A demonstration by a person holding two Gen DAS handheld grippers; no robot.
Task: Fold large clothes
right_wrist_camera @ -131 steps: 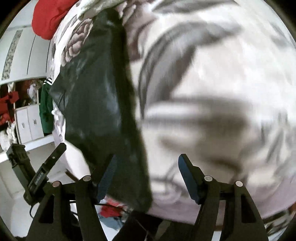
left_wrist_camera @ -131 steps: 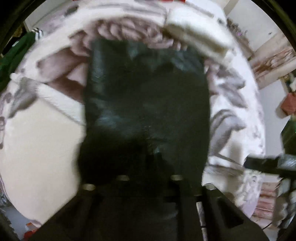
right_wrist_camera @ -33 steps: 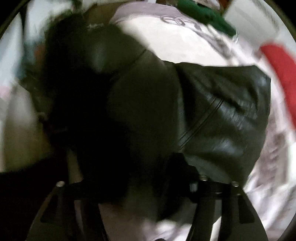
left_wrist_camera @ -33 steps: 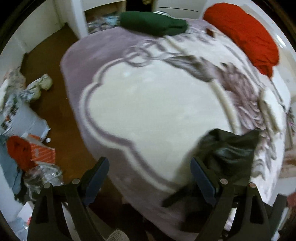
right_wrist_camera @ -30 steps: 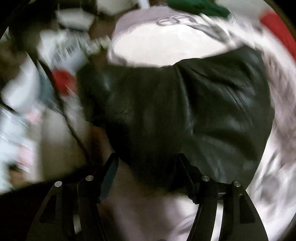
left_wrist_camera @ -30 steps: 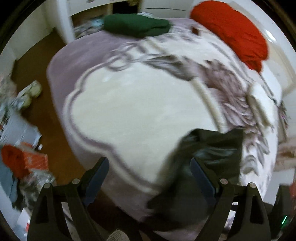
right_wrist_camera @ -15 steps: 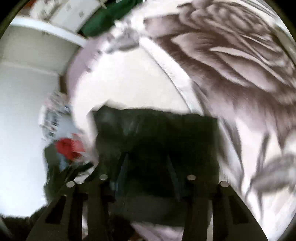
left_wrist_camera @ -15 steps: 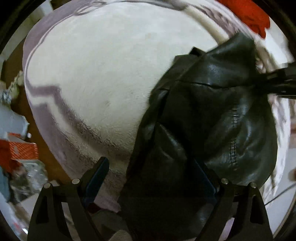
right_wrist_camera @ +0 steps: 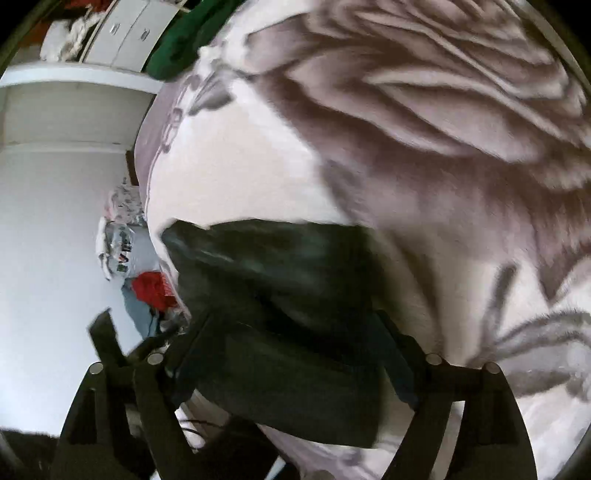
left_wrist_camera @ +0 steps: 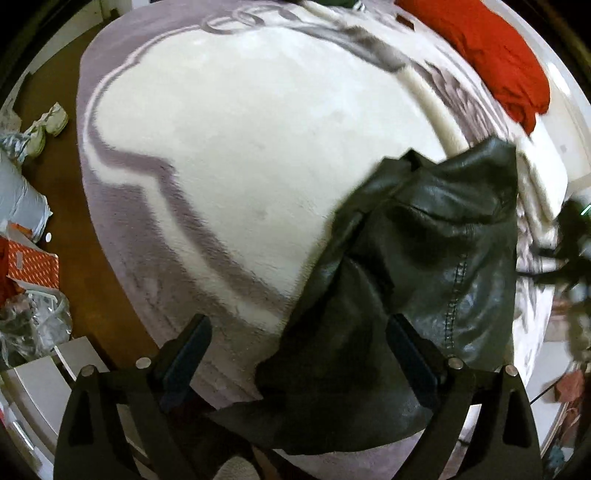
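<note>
Since half a second ago your left gripper (left_wrist_camera: 295,354) has drawn back from the black jacket (left_wrist_camera: 424,251), which now fills less of the frame's lower right, on the blanket (left_wrist_camera: 258,129). Its jaws stand wide, holding nothing. Your right gripper (right_wrist_camera: 291,350) also looks spread, with the jacket (right_wrist_camera: 280,295) lying between its fingers, though blur hides any contact. The jacket seems bundled into a rough fold, maybe needing tidying. You have one jacket, one red garment (left_wrist_camera: 495,51) upper right, one green garment (right_wrist_camera: 184,33) upper left.
</note>
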